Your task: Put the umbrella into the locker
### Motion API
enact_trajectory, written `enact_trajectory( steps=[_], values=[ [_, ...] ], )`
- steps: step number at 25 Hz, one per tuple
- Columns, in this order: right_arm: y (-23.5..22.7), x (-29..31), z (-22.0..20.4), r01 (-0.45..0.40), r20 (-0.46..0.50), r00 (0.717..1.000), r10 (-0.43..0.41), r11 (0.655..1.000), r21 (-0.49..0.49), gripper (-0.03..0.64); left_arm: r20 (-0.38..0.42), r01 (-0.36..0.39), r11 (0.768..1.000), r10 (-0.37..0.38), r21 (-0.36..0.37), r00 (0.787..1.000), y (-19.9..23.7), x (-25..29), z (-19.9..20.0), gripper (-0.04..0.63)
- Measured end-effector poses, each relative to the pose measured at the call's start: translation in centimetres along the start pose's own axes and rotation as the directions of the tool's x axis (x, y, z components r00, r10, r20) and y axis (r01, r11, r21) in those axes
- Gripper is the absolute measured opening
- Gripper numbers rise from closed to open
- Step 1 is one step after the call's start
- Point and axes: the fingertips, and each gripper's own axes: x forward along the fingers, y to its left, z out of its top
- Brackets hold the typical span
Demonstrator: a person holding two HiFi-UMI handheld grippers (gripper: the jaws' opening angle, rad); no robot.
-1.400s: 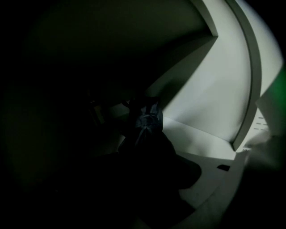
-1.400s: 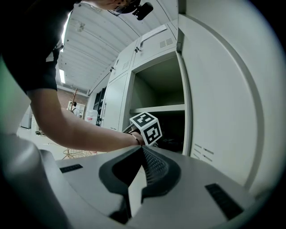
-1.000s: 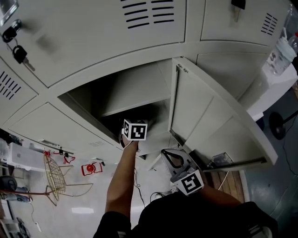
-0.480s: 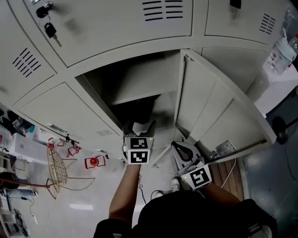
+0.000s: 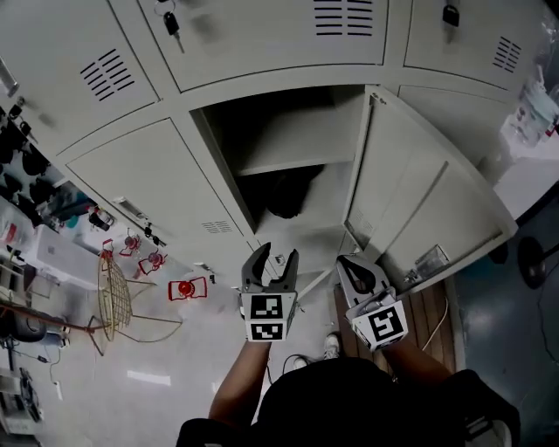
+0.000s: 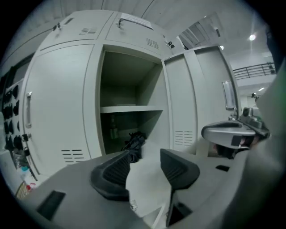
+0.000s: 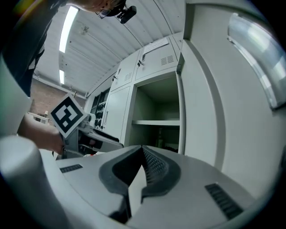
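The black folded umbrella [image 5: 284,196] lies in the lower part of the open locker compartment [image 5: 262,122], under its shelf [image 5: 293,164]. In the left gripper view the umbrella [image 6: 134,142] shows deep inside, beyond the jaws. My left gripper [image 5: 271,260] hangs in front of the locker, apart from the umbrella; its jaws are closing with nothing between them. My right gripper [image 5: 358,272] is beside it near the open door [image 5: 419,205], its jaws shut and empty. In the right gripper view the fingertips [image 7: 142,151] meet.
The open door [image 7: 210,112] stands at the right of the compartment. Keys [image 5: 170,22] hang in the locks of the upper doors. A wire basket [image 5: 115,301] and small red items [image 5: 188,288] lie on the floor at the left.
My left gripper has pulled back out of the locker toward me, leaving the umbrella inside. The right gripper has hardly moved.
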Motion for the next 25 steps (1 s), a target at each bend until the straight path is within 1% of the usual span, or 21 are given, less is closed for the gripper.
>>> enact_trajectory(
  steps=[2,5,7,11,14,17,19,22,25],
  values=[
    [0.5,-0.1,0.7,-0.003,0.008,1.000,0.003,1.000,0.002,-0.002,0.011,-0.010,1.000,0.011,-0.024,1.000,-0.2,-1.2,-0.6,0.154],
    [1.3,-0.2,1.6,-0.003,0.018,1.000,0.003,1.000,0.011,-0.002,0.021,-0.013,0.999,0.014,-0.043,1.000,-0.8,-2.6,-1.1,0.110],
    [1.8,-0.3,2.1,-0.006,0.030,1.000,0.005,1.000,0.016,-0.002,0.031,-0.020,0.998,0.022,-0.052,0.999,-1.0,-3.3,-1.2,0.094],
    [2.6,-0.7,2.4,-0.017,0.030,0.999,0.017,1.000,0.003,-0.002,0.037,-0.044,0.997,0.046,-0.070,0.998,-1.2,-4.7,-1.7,-0.007],
    [2.8,-1.0,2.5,-0.015,0.028,0.999,0.016,1.000,-0.020,-0.002,0.036,-0.038,0.995,0.042,-0.097,0.998,-1.3,-5.5,-2.0,-0.005],
    [3.0,-1.0,2.3,-0.010,0.019,1.000,0.011,0.999,-0.030,-0.002,0.070,-0.022,0.992,0.031,-0.128,0.997,-1.3,-6.4,-1.8,-0.005],
    [3.2,-1.1,2.2,-0.005,0.014,1.000,0.006,1.000,-0.025,-0.002,0.088,-0.034,0.992,0.045,-0.124,0.995,-1.2,-6.9,-1.7,-0.005],
    [3.3,-1.2,2.4,0.000,0.022,1.000,0.001,1.000,-0.024,-0.002,0.077,-0.070,0.991,0.079,-0.112,0.994,-0.9,-7.2,-2.1,-0.005],
    [3.3,-1.2,2.3,0.006,0.017,1.000,-0.005,1.000,-0.023,-0.002,0.068,-0.077,0.990,0.085,-0.114,0.994,-0.7,-7.3,-2.2,-0.005]
  ],
)
